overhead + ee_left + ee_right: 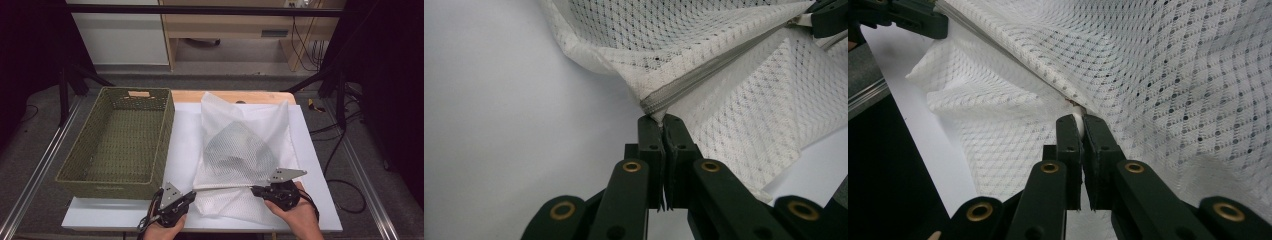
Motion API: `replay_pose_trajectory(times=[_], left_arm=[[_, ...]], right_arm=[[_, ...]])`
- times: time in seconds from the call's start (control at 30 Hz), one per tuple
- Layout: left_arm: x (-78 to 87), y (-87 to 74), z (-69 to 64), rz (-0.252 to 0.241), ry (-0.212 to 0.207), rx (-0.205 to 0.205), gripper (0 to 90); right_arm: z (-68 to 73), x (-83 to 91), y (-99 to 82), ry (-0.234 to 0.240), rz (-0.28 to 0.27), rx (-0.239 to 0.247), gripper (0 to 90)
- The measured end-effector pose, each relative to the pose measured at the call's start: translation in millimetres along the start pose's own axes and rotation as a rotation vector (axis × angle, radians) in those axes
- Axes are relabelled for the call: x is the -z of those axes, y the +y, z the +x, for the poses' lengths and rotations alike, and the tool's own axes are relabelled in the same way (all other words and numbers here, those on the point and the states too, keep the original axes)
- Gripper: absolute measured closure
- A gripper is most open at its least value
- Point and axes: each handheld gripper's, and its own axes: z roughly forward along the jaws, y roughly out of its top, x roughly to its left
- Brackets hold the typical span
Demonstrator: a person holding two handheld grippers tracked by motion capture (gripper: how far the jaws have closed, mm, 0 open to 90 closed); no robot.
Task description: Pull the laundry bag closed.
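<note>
A white mesh laundry bag point(240, 145) lies on the white table, bulging in the middle with something grey inside. Its zipper edge point(225, 187) is pulled taut near the front between both grippers. My left gripper point(192, 193) is shut on the left end of the zipper point(658, 116). At the other end, my right gripper point(253, 189) is shut on a small white zipper pull point(1077, 116). In the left gripper view the grey zipper tape point(704, 72) runs up toward the other gripper point(826, 17) at the top right corner.
A green woven basket point(102, 177), with nothing in it, stands at the left, right beside the bag. The white table surface point(305, 150) ends just past the bag on the right. Cables point(345, 185) lie on the floor to the right.
</note>
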Motion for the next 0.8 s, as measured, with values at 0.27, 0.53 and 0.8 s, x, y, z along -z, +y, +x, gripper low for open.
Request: replay_pose_trajectory(times=[0.27,0.53,0.8], left_arm=[[-0.4,0.2,0.4,0.006,0.004,-0.005,88.3],[0.0,-0.3,2.4,0.006,0.006,0.004,88.3],[-0.9,-1.9,3.3,0.012,0.002,0.009,88.2]], right_arm=[[-5.3,3.9,-4.6,-0.014,0.016,0.005,86.7],[-10.4,7.4,-10.9,-0.024,0.031,-0.012,86.7],[-17.3,8.9,-17.9,-0.05,0.052,-0.035,86.7]])
